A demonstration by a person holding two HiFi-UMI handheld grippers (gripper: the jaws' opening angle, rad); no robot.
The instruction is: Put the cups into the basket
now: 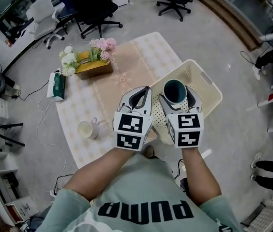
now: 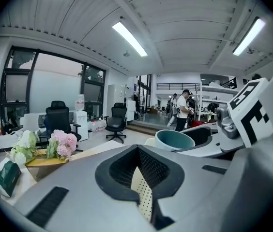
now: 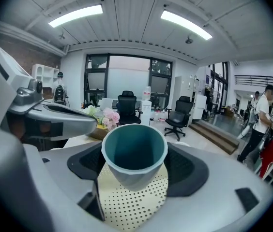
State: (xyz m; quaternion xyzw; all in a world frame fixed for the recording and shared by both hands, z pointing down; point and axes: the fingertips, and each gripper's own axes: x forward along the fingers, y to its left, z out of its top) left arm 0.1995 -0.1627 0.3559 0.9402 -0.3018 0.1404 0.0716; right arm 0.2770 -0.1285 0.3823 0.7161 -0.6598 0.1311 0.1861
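My right gripper [image 1: 176, 100] [image 3: 134, 180] is shut on a teal cup [image 1: 174, 91] [image 3: 134, 153], held upright above the cream perforated basket [image 1: 210, 88] [image 3: 129, 208]. In the left gripper view the same teal cup [image 2: 174, 140] shows to the right. My left gripper [image 1: 137, 98] [image 2: 139, 179] hangs beside it over the basket's left edge, shut with nothing in it. A white mug [image 1: 87, 129] stands on the table's near-left part, apart from both grippers.
A low table with a pale checked cloth [image 1: 127, 66] carries a box of pink and white flowers [image 1: 92, 62] and a green tissue box [image 1: 58, 85]. Office chairs [image 1: 93, 6] stand beyond it. Cables lie on the floor at left. A person [image 3: 260, 124] stands far off.
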